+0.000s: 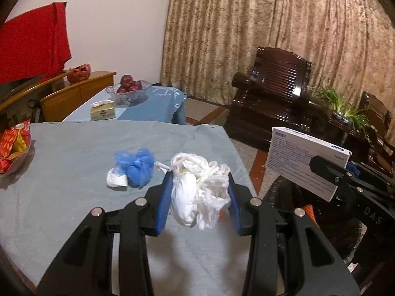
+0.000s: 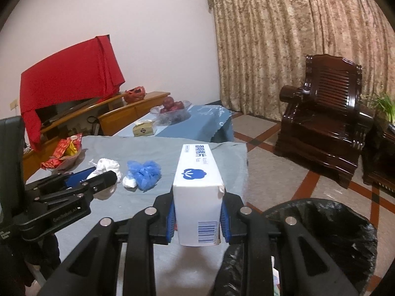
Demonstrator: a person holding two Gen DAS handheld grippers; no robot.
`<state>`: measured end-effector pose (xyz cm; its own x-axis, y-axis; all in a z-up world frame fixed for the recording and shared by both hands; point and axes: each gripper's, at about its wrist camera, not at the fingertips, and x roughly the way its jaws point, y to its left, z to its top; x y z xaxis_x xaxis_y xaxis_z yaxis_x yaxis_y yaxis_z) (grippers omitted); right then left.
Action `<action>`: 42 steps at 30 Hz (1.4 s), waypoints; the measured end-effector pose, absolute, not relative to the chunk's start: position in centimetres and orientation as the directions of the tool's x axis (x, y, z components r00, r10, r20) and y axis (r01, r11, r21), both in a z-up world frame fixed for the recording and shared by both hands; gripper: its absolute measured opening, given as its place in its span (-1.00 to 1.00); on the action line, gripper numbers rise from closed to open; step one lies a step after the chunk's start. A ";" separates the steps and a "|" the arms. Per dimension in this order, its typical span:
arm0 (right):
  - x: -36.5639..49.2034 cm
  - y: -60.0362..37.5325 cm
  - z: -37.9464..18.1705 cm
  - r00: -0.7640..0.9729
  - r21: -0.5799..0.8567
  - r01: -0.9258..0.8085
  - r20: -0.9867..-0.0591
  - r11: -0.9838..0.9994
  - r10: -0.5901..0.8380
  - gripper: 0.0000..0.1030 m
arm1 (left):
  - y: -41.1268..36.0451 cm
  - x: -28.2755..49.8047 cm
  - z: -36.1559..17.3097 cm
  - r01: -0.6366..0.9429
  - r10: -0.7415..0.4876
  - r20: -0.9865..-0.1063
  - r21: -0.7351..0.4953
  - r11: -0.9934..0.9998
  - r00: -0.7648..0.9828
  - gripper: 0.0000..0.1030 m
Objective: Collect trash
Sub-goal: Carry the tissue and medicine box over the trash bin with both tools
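Jaws-side bin point(image 2: 345, 234): right view only

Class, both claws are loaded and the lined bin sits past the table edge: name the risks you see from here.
1. The white tissue wad is loose in the left claw; trailing folds might snag or slip out on the way.
2. The right claw grips only the white box's lower end, so it may pivot.
3. The box could miss the black bin bag if released early.

Dim warm indoor light, soft shadows on the grey surface point(image 1: 74, 197), glare on the wooden armchair point(image 1: 279, 86), strong fisheye bending and dark corners, slightly soft, grainy detail throughout.
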<state>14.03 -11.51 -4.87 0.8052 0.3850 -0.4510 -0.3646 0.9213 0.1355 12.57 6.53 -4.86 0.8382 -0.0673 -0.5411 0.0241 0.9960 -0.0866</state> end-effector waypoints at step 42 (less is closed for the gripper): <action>11.2 -29.7 -8.2 0.843 0.096 0.014 -0.537 0.995 0.039 -0.45 | -12.1 14.7 -9.3 0.388 -0.363 -0.576 -0.085 0.918 0.732 -0.24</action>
